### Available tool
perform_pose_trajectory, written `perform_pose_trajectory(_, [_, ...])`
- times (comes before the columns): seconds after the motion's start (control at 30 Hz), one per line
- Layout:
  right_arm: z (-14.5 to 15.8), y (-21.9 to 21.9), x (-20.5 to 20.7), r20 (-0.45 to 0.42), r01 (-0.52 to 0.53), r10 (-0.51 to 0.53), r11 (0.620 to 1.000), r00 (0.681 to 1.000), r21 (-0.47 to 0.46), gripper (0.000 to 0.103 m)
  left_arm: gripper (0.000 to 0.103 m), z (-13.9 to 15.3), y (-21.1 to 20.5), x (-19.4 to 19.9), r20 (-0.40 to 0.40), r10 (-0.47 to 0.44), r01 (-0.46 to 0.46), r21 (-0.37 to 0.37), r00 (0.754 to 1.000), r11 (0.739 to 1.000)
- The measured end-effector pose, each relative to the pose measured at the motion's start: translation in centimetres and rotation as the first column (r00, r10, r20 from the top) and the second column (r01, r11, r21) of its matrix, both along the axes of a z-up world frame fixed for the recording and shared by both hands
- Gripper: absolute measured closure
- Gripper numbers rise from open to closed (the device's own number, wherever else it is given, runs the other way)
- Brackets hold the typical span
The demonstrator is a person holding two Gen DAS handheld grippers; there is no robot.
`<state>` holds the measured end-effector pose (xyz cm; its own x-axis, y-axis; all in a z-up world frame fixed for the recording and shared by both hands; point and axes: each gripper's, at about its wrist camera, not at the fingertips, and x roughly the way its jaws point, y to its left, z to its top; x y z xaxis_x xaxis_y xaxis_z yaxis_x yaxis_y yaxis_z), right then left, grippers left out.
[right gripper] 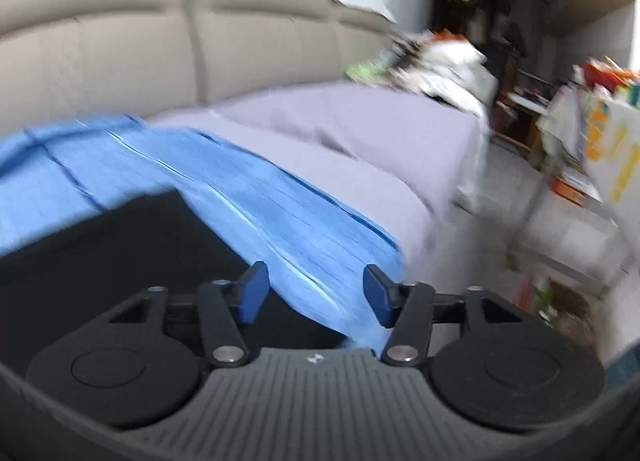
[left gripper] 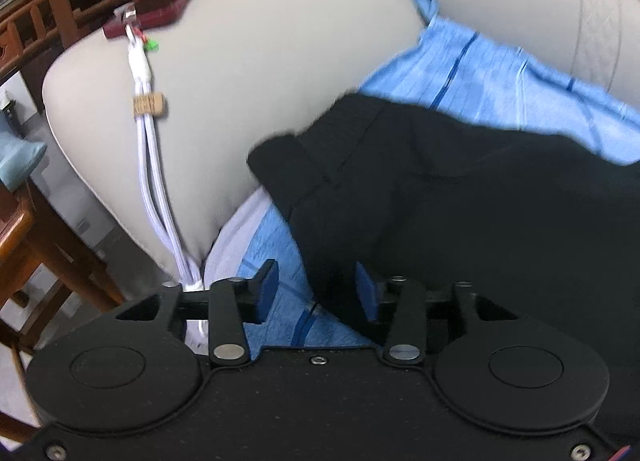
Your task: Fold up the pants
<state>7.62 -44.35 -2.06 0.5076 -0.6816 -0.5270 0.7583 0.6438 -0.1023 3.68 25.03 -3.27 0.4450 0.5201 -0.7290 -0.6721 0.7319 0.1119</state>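
Black pants (left gripper: 460,197) lie on a blue striped cloth (left gripper: 480,73) spread over a beige sofa seat. In the left wrist view a corner of the pants points left. My left gripper (left gripper: 316,285) is open and empty, hovering over the pants' near left edge. In the right wrist view the pants (right gripper: 112,253) show as a dark patch at lower left on the blue cloth (right gripper: 256,197). My right gripper (right gripper: 316,289) is open and empty, just above the blue cloth beside the pants' right edge. This view is blurred.
The sofa armrest (left gripper: 248,61) rises at left with a white cable (left gripper: 154,165) draped over it and a dark red box (left gripper: 156,9) on top. A grey sheet (right gripper: 360,129) covers the sofa to the right. Cluttered shelves (right gripper: 580,141) and wooden furniture (left gripper: 36,237) stand beyond.
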Motion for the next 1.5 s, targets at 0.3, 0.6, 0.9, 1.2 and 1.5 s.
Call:
perform_pose_trajectory(0.3, [0.9,12.6,6.1,0.151,-0.613,0.6,0.787,0.786,0.065,0.023,0.08,1.7,-0.4,-0.3,0.142,-0.069,0.072,-0.018,0.987,0.997])
perform_pose_trajectory(0.6, [-3.9,18.8,10.3,0.022,-0.703,0.703,0.71,0.711,0.049,0.007,0.089,-2.7,2.3,0.2,0.122,-0.005,0.011,-0.043,0.993,0.999])
perform_pose_trajectory(0.9, [-1.7,15.9,11.1,-0.021,-0.465,0.464,0.885,0.885,-0.031,0.008,0.086,-1.2,0.0,1.5,0.15,-0.062,0.05,0.081,0.987,0.995])
perform_pose_trajectory(1.2, [-0.6,30.8,7.9,0.158,-0.915,0.905,0.402,0.396,-0.009,0.008,0.082,2.2,-4.6,6.7,0.263,-0.305,0.283,0.118,0.915,0.952])
perform_pose_trajectory(1.5, [-2.9,35.9,5.6,0.108,-0.997,0.992,0.058,0.064,0.056,0.008,0.08,-2.3,-4.5,11.7,0.185,-0.311,0.302,0.078,0.932,0.95])
